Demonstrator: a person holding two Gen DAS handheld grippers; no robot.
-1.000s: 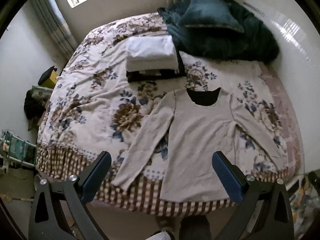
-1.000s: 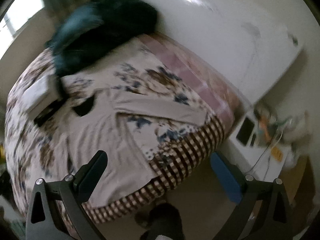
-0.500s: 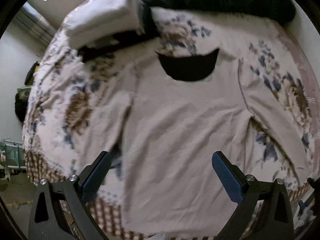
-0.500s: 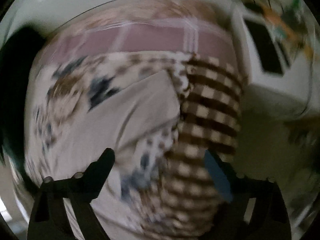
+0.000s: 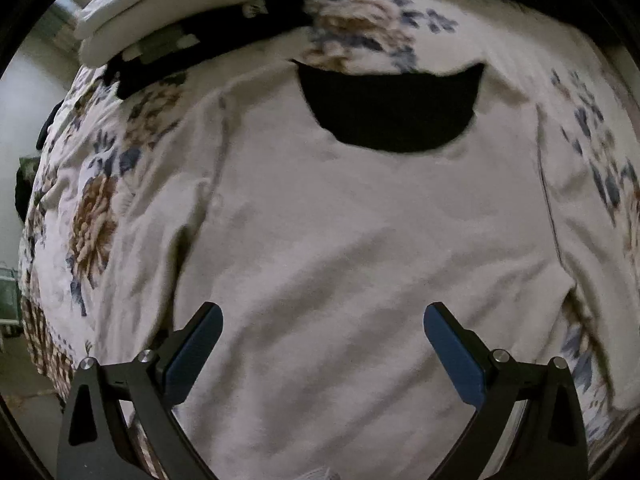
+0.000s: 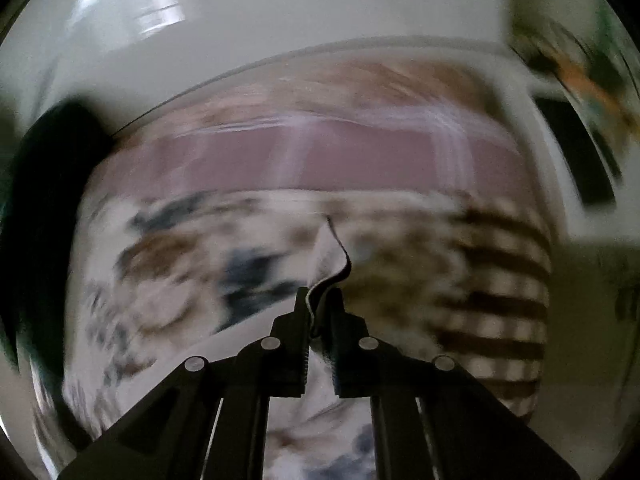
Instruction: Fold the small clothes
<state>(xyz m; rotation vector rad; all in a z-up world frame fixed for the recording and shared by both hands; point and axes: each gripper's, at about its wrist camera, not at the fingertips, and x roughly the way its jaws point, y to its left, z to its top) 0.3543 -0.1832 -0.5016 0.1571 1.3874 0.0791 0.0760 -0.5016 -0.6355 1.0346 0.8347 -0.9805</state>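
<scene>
On the left, the left gripper (image 5: 322, 322) is held wide apart above the lower body of the top (image 5: 360, 248), with nothing between its fingers; contact with the cloth cannot be confirmed. The top is laid flat, front up, on the floral bedspread (image 5: 92, 216), its dark neckline (image 5: 390, 108) pointing away from the camera. Its left sleeve (image 5: 192, 184) is seen lying beside the body, and the other sleeve (image 5: 580, 220) is spread toward the right edge. A stack of folded cloth (image 5: 160, 12) is noted beyond the neckline, apart from the top.

On the right, the right gripper (image 6: 320, 304) is closed to a narrow gap on a thin edge of pale cloth (image 6: 328, 260), which rises in a wavy line from between the fingers. This is judged to be the cuff of the right sleeve, though the view is blurred and the join to the top is not shown. The checked border (image 6: 500, 280) of the bed is seen just beyond.

The step in hand is judged to be the first fold: the right sleeve taken up for carrying across the body. The next move calls for the pinch to be kept firm, and the sleeve to be laid flat over the chest without the body being dragged; the left gripper may be needed to pin the cloth.
</scene>
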